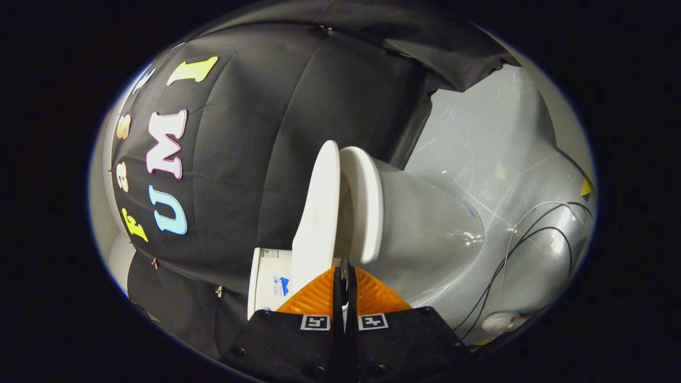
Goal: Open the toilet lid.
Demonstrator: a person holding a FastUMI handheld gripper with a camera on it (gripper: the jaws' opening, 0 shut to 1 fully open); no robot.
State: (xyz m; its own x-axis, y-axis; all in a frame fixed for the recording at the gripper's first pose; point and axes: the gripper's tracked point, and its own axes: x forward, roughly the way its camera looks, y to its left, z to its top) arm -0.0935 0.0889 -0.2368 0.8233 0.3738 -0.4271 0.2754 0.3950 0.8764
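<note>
The view is rolled sideways, so the white toilet (pixel 425 229) appears lying on its side just ahead of the fingers. Its lid (pixel 318 213) stands apart from the seat (pixel 368 207), with a wedge-shaped gap between the two. My gripper (pixel 345 274) is shut, both fingers pressed together with nothing seen between them. The fingertips sit at the narrow end of that gap, the lid on one side and the seat on the other. Whether the fingertips touch the lid's edge is hard to tell. The tank (pixel 266 282) with a small label shows beside the lid.
Black cloth (pixel 255 138) hangs right behind the lid and tank. Grey glossy floor (pixel 479 138) lies around the bowl, with thin black and white cables (pixel 524 236) across it and a small white device (pixel 500 322) near the fingers.
</note>
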